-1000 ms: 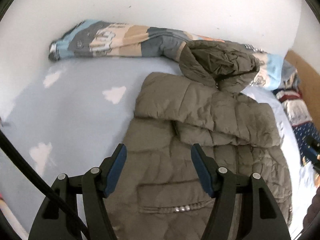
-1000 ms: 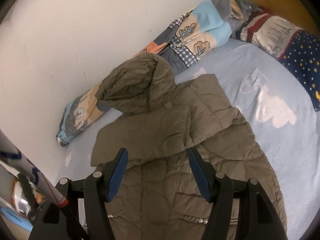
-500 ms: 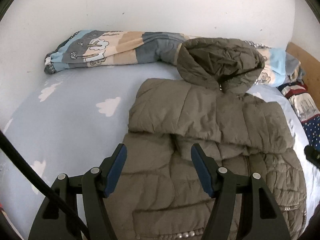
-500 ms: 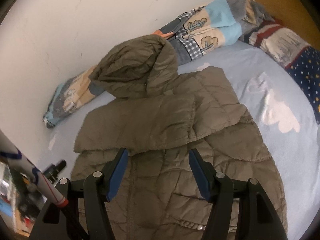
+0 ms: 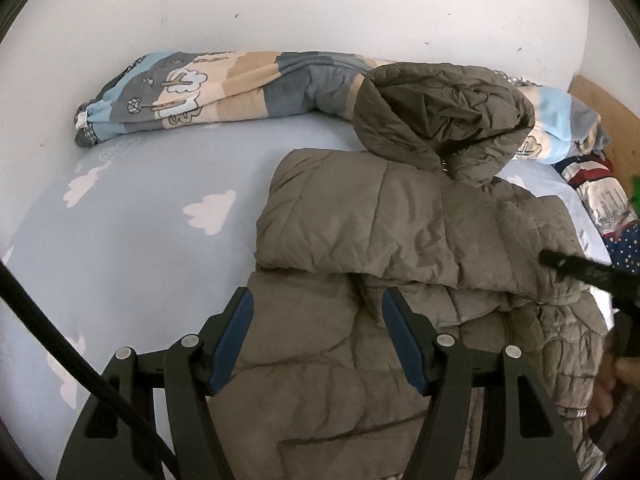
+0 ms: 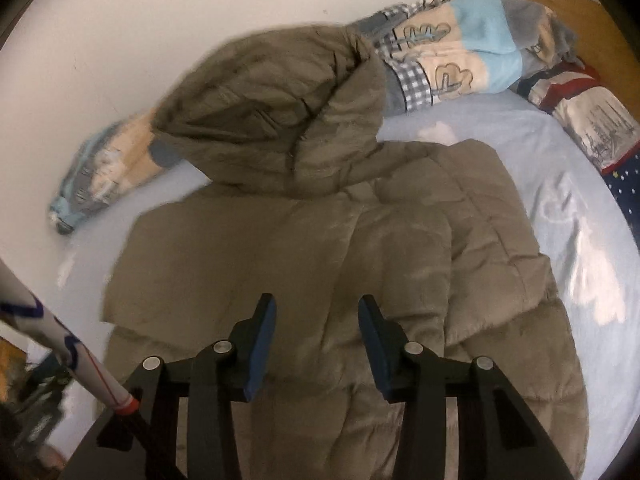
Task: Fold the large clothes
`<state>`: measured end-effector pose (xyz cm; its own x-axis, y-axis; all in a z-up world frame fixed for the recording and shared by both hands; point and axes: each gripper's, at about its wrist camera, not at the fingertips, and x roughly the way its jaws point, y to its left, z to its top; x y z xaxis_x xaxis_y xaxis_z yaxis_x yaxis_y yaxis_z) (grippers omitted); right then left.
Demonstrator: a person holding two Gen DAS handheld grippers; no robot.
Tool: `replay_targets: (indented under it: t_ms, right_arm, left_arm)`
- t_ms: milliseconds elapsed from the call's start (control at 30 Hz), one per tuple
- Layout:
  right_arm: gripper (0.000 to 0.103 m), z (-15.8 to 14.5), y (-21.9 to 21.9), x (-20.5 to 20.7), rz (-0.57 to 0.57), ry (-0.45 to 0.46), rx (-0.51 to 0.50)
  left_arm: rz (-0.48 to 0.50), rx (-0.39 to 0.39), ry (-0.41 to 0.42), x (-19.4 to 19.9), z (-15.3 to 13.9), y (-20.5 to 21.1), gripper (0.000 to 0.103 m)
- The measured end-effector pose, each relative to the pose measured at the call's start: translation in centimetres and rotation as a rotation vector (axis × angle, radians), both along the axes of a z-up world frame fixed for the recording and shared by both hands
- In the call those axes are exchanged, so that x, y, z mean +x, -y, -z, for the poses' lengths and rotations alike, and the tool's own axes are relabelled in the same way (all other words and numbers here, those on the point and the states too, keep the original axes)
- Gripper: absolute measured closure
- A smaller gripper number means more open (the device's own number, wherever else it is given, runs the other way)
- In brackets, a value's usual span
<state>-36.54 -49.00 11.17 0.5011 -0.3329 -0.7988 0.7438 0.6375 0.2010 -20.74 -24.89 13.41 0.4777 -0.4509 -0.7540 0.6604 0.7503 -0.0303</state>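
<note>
Olive quilted hooded puffer jacket (image 5: 400, 240) looks light, puffy, slippery; I'd pinch the hem; left gripper (image 5: 316, 340) apart, empty; right gripper (image 6: 316, 344) just narrowing, nothing clamped.

Left gripper (image 5: 316, 312) jaws parted and empty, pointing toward 12 o'clock, right gripper (image 6: 316, 316) jaws just narrowed, nothing pinched between.

The right gripper (image 6: 316, 344) has come in lower and nearer over the jacket (image 6: 360, 280); its jaws have just been closing and stand narrower than before, with nothing pinched between them; the hood (image 6: 272, 108) now fills far more of its view. The left gripper (image 5: 316, 340) has edged forward toward the folded sleeve (image 5: 380, 232); in its view the tip of the right gripper (image 5: 576, 272) has pushed in from the right over the jacket (image 5: 340, 380).
</note>
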Motion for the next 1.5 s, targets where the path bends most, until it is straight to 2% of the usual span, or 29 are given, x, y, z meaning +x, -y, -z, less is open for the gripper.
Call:
replay_targets:
  t_ms: [133,233,267,333,400,433,467,500,533,667,733,800,967,1133,1233,1333,1433,1467,1500]
  right_arm:
    - [0.057,3.1,1.5,0.6,0.003,-0.054,0.074]
    - [0.057,2.6,1.7,0.5,-0.010,-0.065,0.093]
    - [0.057,1.8,2.0,0.4,-0.014,-0.057,0.111]
    - [0.057,-0.8,2.8,-0.4,-0.020,0.037,0.147]
    - [0.056,-3.3,3.7,-0.8,-0.018,0.091,0.146]
    - [0.054,-4.8,4.4,-1.0,-0.007,0.114,0.143]
    - [0.046,-6.2,5.2,-1.3,0.011,0.141,0.146]
    - [0.040,-7.4,6.2,-1.7,0.032,0.172,0.152]
    - [0.039,-8.5,7.2,-2.0,0.050,0.197,0.157]
    - [0.039,-11.2,10.9,-1.1,0.104,0.216,0.184]
    - [0.039,-11.9,12.5,-0.1,0.129,0.221,0.216]
    - [0.037,-12.2,14.2,1.5,0.163,0.232,0.251]
    - [0.033,-11.5,17.7,4.2,0.244,0.298,0.363]
    - [0.031,-9.8,20.1,6.5,0.301,0.316,0.431]
    - [0.031,-8.4,20.9,7.6,0.303,0.320,0.480]
    - [0.031,-7.7,21.3,8.4,0.298,0.326,0.468]
    - [0.031,-6.9,21.5,9.0,0.295,0.330,0.479]
    - [0.032,-6.7,21.5,9.2,0.286,0.332,0.483]
    - [0.039,-6.6,21.3,9.2,0.284,0.333,0.479]
  left_arm:
    - [0.001,0.005,-0.023,0.5,0.5,0.2,0.037]
    - [0.021,0.014,-0.036,0.8,0.6,0.4,0.037]
    - [0.028,0.013,-0.032,0.8,0.4,0.4,0.037]
    - [0.058,0.008,-0.006,0.7,-0.5,0.4,0.037]
    - [0.098,0.007,0.007,0.8,-1.5,0.4,0.037]
    - [0.099,0.002,0.007,0.8,-1.8,0.3,0.032]
    - [0.101,-0.013,-0.008,1.1,-2.2,0.3,0.022]
    - [0.102,-0.030,-0.036,1.6,-2.6,0.5,0.021]
    - [0.099,-0.034,-0.055,2.0,-2.9,0.9,0.021]
    - [0.135,-0.015,-0.070,4.8,-5.8,4.9,0.021]
    - [0.159,-0.045,-0.133,7.5,-7.8,7.8,0.021]
    - [0.140,-0.072,-0.194,10.2,-9.1,10.1,0.021]
    - [0.079,-0.152,-0.334,15.5,-9.8,14.7,0.020]
    - [0.014,-0.210,-0.508,19.2,-7.3,18.6,0.020]
    - [-0.026,-0.276,-0.546,20.4,-6.7,19.1,0.020]
    - [-0.054,-0.344,-0.591,21.5,-6.1,19.8,0.020]
    - [-0.058,-0.372,-0.659,21.6,-4.6,21.2,0.020]
    - [-0.065,-0.380,-0.686,21.5,-3.8,21.5,0.020]
    - [-0.074,-0.390,-0.706,21.2,-2.9,22.0,0.020]
